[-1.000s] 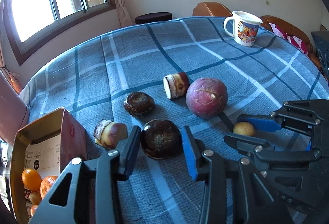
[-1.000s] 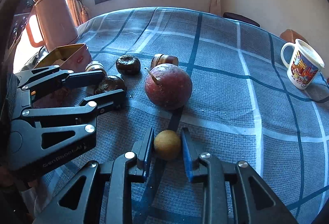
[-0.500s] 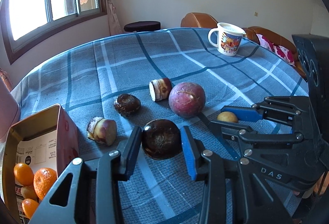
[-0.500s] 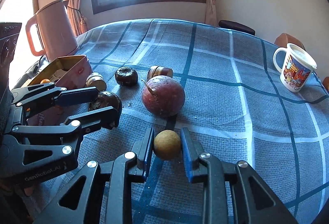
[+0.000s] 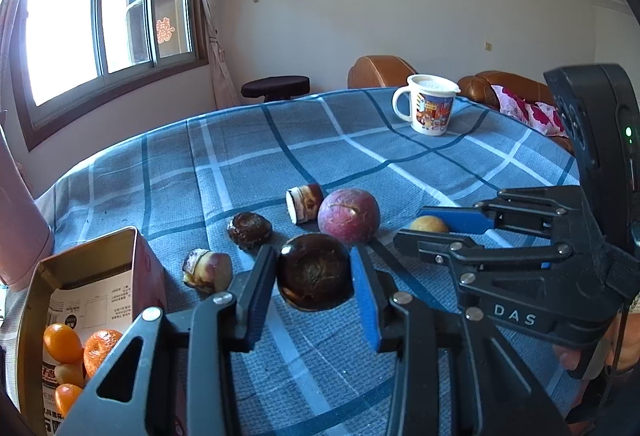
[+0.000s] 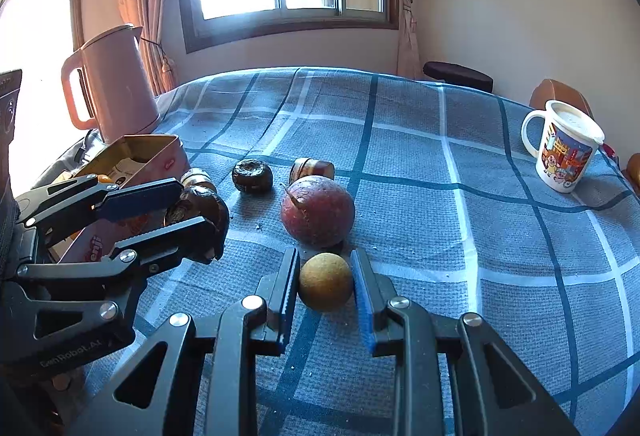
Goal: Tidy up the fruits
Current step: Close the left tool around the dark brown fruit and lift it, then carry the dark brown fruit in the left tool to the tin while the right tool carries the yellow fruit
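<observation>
Far left of the left gripper (image 5: 314, 276), an open box (image 5: 132, 260) is cut off by the frame edge, so only some oranges (image 5: 64, 342) inside it show. The left gripper's fingers (image 5: 256, 292) are clenched on a dark round fruit (image 5: 314, 272), which appears lifted off the blue checked worktop (image 5: 248, 164). Just beyond the fingers sit a dark shrivelled fruit (image 5: 250, 230), two cut pieces (image 5: 208, 270) and a purple passion fruit (image 5: 348, 214). To the right, the right gripper (image 6: 325, 282) grasps a small yellow-brown fruit (image 6: 325, 282), half hidden in the left view. Whether it touches the cloth is unclear.
</observation>
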`<action>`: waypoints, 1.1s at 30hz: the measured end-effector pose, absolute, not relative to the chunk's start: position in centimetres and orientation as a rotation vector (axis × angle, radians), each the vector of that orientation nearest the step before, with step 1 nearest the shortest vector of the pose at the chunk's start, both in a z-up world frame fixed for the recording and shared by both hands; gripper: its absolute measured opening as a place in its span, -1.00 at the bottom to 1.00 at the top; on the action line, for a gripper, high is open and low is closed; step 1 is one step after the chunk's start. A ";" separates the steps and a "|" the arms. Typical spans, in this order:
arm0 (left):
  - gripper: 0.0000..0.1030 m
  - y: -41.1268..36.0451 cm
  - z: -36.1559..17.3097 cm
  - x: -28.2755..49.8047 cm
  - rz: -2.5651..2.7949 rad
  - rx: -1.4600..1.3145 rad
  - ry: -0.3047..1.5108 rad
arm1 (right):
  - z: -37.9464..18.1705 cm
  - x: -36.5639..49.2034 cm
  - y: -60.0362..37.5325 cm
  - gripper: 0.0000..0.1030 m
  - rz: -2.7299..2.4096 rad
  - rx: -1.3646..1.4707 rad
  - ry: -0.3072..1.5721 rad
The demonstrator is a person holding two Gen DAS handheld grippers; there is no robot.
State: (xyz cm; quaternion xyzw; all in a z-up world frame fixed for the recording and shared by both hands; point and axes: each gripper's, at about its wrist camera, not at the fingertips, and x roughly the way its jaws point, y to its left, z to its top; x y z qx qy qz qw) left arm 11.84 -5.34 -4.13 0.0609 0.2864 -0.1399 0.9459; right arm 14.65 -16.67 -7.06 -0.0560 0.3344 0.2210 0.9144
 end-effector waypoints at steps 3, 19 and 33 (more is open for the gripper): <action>-0.23 -5.1 -3.9 11.5 -0.287 0.113 0.563 | -6.9 14.4 -16.8 -0.45 0.458 -0.111 0.668; -0.80 -5.2 -3.6 10.5 -0.299 0.113 0.528 | -6.3 13.7 -17.2 -0.45 0.467 -0.093 0.614; 0.53 -6.5 -4.5 10.1 -0.376 0.126 0.624 | -6.2 14.0 -18.6 -0.46 0.402 -0.029 0.613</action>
